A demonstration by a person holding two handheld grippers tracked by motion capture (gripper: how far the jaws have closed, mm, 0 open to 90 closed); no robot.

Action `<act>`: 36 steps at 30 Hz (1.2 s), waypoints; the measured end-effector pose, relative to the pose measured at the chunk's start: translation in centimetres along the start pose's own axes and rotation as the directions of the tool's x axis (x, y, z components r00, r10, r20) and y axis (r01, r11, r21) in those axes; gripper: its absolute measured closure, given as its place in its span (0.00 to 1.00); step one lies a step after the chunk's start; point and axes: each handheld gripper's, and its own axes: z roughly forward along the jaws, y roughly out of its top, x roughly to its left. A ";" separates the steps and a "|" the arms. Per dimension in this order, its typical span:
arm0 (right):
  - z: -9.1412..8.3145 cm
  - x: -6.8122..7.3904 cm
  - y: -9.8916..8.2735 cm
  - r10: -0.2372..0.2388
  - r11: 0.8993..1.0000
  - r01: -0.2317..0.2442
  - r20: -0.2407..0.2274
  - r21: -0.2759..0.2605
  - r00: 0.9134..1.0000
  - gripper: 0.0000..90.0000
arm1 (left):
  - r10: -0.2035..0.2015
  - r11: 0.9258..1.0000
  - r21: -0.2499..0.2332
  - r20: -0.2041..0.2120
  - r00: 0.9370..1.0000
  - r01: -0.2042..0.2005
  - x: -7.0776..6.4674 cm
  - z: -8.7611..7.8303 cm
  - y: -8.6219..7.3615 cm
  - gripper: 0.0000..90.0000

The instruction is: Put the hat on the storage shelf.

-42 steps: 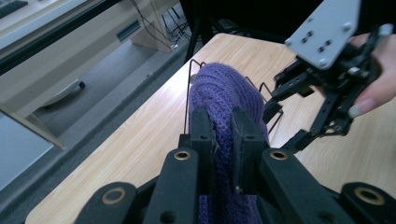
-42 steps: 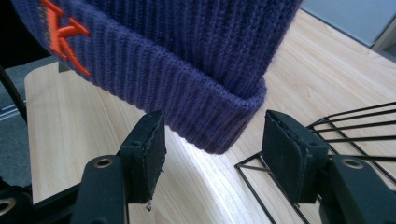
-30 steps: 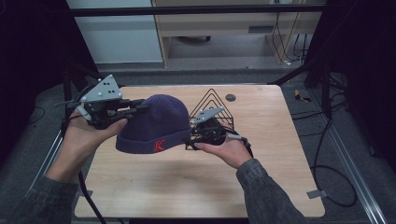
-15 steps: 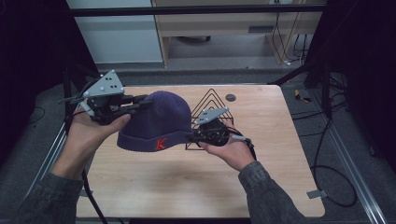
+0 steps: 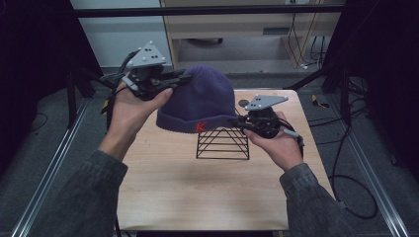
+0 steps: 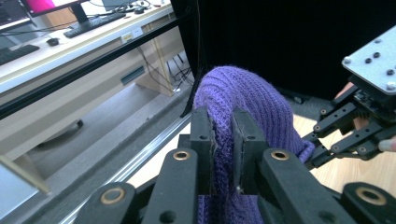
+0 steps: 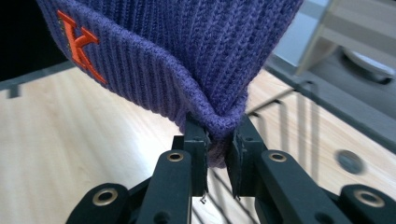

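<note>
Lifted clear of the tabletop [image 5: 163, 197] now, purple beanie [image 5: 200, 101] up in the air above the black wire rack [image 5: 222, 144] near the far edge, stretched between both tools. Left hand-held gripper [image 5: 184, 77] clamped on the knit crown, pads pinching a fold of wool. Right hand-held gripper [image 5: 236, 121], jaws just closed, pinching the folded brim beside the orange K [image 7: 79, 45].

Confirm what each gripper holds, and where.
Both hold the purple beanie: left gripper pinches a fold of knit near the crown, right gripper pinches the folded cuff edge.
</note>
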 end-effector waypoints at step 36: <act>-0.2 -5.2 -4.0 0.088 0.986 -0.101 0.098 0.134 0.991 0.88 | -0.011 0.997 0.075 -0.015 1.000 0.012 0.6 10.0 -2.8 0.89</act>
